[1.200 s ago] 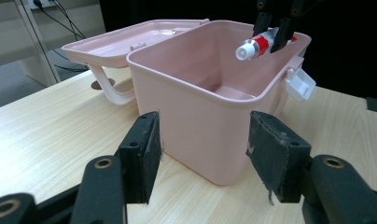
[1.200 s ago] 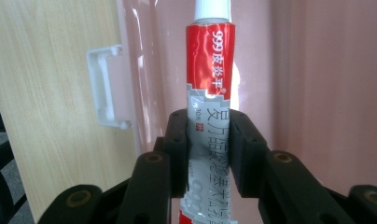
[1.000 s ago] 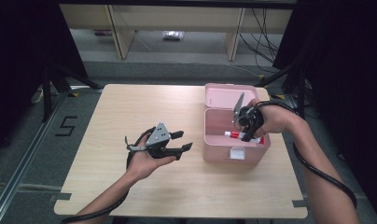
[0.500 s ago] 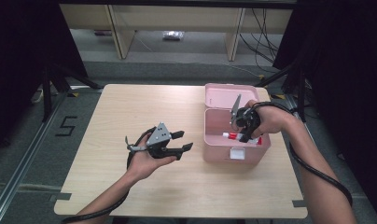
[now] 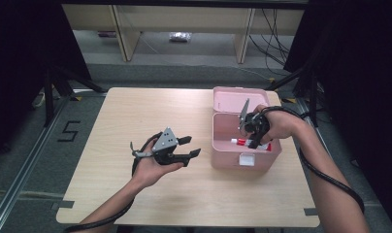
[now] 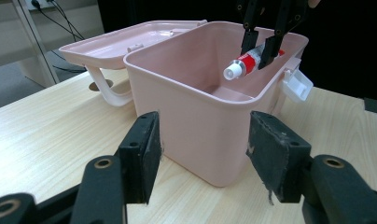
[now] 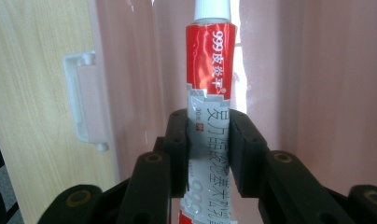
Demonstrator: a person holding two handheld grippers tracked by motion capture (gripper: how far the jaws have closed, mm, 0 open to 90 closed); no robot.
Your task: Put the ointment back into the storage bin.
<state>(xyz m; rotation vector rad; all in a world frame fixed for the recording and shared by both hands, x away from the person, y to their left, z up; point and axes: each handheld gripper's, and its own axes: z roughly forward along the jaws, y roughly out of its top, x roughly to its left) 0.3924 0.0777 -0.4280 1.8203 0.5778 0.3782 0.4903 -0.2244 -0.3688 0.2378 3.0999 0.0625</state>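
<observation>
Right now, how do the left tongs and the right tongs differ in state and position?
The left tongs are open and hold nothing; the right tongs are shut on the red and white tube. The left tongs hang over the bare table, beside the pink box; the right tongs are over the box's open top. Both have black jaws, and a hand holds each.

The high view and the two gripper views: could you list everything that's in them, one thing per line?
box: one, pink, on the table's right half, lid open behind it
latch: one, white, on the box's front wall
tube: one, red and silver with white cap, held over the box's opening
table: one, light wood
shelving: one unit, beige, on the floor beyond the table
right gripper: one, black, jaws clamped on the tube
left gripper: one, black, jaws apart, facing the box
forearms: two, bare, rising from the bottom edge
</observation>
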